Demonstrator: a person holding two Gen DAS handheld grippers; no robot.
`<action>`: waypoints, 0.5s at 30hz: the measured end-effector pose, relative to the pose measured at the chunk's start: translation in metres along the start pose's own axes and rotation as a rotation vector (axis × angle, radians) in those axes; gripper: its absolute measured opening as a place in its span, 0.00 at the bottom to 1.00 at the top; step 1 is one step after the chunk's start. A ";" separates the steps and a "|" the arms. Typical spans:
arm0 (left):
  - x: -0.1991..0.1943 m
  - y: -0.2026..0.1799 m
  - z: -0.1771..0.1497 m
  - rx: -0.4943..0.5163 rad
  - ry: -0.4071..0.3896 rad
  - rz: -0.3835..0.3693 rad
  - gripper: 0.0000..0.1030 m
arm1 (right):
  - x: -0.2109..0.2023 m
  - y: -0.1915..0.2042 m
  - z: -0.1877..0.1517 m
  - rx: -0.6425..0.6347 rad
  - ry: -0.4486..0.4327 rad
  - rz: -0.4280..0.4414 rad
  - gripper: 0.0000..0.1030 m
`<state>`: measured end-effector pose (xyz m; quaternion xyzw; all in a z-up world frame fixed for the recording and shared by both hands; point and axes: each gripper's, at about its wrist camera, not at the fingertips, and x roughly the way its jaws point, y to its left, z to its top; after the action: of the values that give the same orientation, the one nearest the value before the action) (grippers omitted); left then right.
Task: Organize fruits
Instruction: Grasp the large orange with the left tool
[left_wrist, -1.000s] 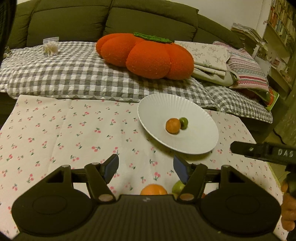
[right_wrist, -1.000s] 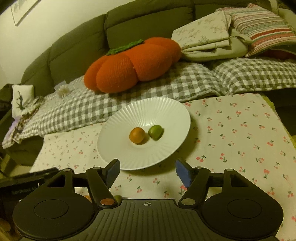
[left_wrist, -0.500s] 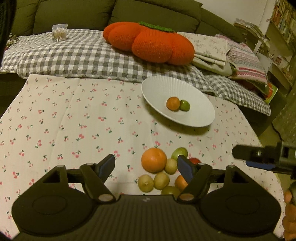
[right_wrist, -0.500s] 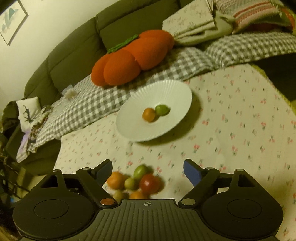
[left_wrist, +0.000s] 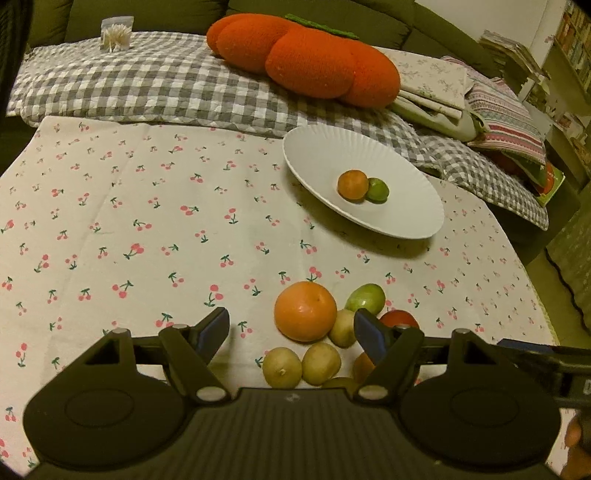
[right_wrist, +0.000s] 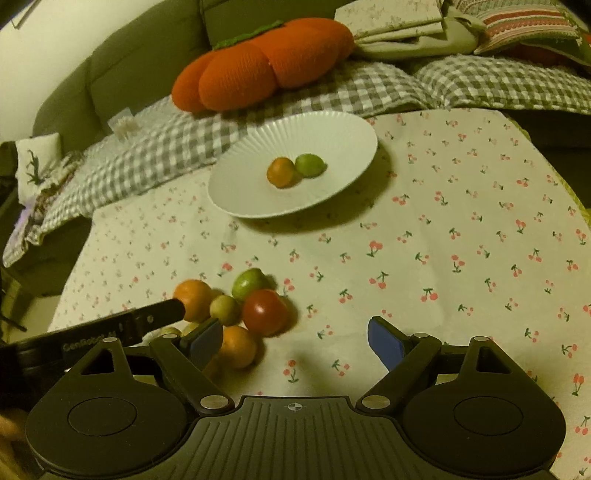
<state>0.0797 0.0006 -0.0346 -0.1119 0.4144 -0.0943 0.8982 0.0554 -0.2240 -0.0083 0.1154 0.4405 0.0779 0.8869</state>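
Observation:
A white fluted plate (left_wrist: 321, 155) (right_wrist: 325, 129) holds a small orange fruit (left_wrist: 352, 184) (right_wrist: 281, 171) and a green lime (left_wrist: 377, 189) (right_wrist: 310, 164). Several loose fruits lie in a cluster on the cherry-print cloth: a large orange (left_wrist: 305, 311) (right_wrist: 193, 300), a green fruit (left_wrist: 365, 298) (right_wrist: 250, 283), a red tomato (left_wrist: 399, 318) (right_wrist: 264, 312), yellowish fruits (left_wrist: 320, 363) and a small orange one (right_wrist: 237, 347). My left gripper (left_wrist: 291, 330) is open above the cluster, with the large orange between its fingers in view. My right gripper (right_wrist: 295, 341) is open and empty, right of the cluster.
A sofa with a grey checked blanket (left_wrist: 147, 85) lies beyond the table. An orange pumpkin cushion (left_wrist: 303, 59) (right_wrist: 258, 66) and folded textiles (left_wrist: 491, 107) rest on it. A box of cotton swabs (left_wrist: 115, 33) stands at back left. The table's right edge (left_wrist: 532, 280) drops away.
Both grippers have pulled back and tilted down, bringing the loose fruit cluster fully into view. The plate now looks farther off. Both stay open.

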 end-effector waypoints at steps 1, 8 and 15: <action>0.001 0.000 0.000 -0.003 0.002 0.000 0.72 | 0.000 0.000 0.000 -0.003 0.001 0.000 0.85; 0.007 -0.002 -0.002 0.004 0.007 0.003 0.71 | -0.007 0.001 -0.001 -0.054 0.011 0.014 0.85; 0.015 -0.003 -0.002 -0.007 0.015 -0.007 0.63 | 0.004 0.005 -0.008 -0.102 0.056 0.019 0.85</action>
<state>0.0872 -0.0063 -0.0458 -0.1157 0.4213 -0.0967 0.8943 0.0513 -0.2169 -0.0141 0.0720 0.4594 0.1117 0.8782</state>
